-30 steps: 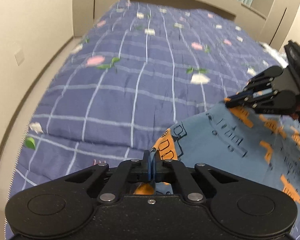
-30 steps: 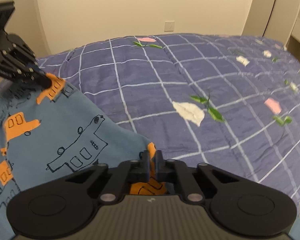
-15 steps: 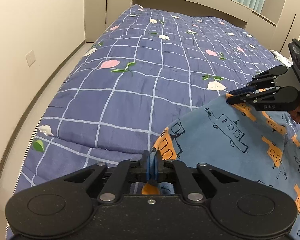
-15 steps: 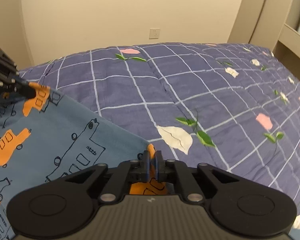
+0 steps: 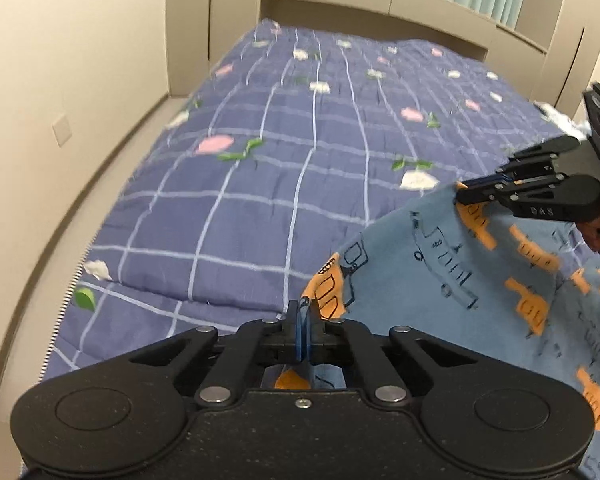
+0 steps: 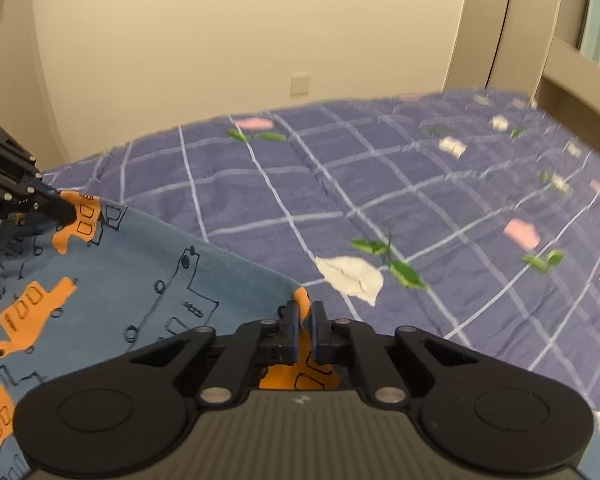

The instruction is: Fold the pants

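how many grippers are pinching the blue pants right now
2. The left gripper is shut on one corner of the blue orange-printed cotton pants; the right gripper is shut on the neighbouring corner.

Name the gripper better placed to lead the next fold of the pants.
Neither clearly. The left gripper and right gripper each pinch one corner of the pants, holding that edge above the quilt. Judging by that, they should move together.
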The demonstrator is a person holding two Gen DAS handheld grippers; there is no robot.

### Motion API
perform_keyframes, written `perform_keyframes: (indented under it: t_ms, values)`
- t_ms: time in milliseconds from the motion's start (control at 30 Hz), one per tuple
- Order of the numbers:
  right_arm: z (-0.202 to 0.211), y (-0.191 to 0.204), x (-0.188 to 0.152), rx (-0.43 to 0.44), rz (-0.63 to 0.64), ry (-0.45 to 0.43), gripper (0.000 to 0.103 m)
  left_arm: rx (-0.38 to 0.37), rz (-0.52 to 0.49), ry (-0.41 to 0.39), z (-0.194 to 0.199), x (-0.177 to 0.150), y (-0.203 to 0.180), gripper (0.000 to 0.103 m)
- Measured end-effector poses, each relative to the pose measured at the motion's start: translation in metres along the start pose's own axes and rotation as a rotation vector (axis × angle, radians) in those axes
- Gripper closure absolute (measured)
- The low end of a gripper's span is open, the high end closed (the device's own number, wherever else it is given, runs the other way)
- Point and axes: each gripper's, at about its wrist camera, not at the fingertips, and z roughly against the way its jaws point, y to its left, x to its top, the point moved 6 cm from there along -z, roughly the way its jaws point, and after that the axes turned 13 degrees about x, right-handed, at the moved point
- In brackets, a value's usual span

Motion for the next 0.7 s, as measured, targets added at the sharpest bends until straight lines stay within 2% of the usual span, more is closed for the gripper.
perform_keyframes:
  t_ms: [200, 367, 567, 700]
  values:
    - [0.060, 0.031, -0.005, -0.075, 0.057, -0.097, 0.099, -0.006, -0.047, -0.133, 0.062, -0.002, -0.016, 0.102]
    - [0.112, 0.068, -0.033, -0.143, 0.101, -0.151, 0.100, -0.015, -0.132, -0.220, 0.116, -0.026, -0.044, 0.102]
    - [0.156, 0.114, -0.077, -0.198, 0.126, -0.175, 0.100, -0.054, -0.199, -0.235, 0.152, -0.074, -0.075, 0.102]
    - [0.170, 0.136, -0.106, -0.217, 0.111, -0.185, 0.100, -0.081, -0.212, -0.187, 0.153, -0.107, -0.090, 0.103]
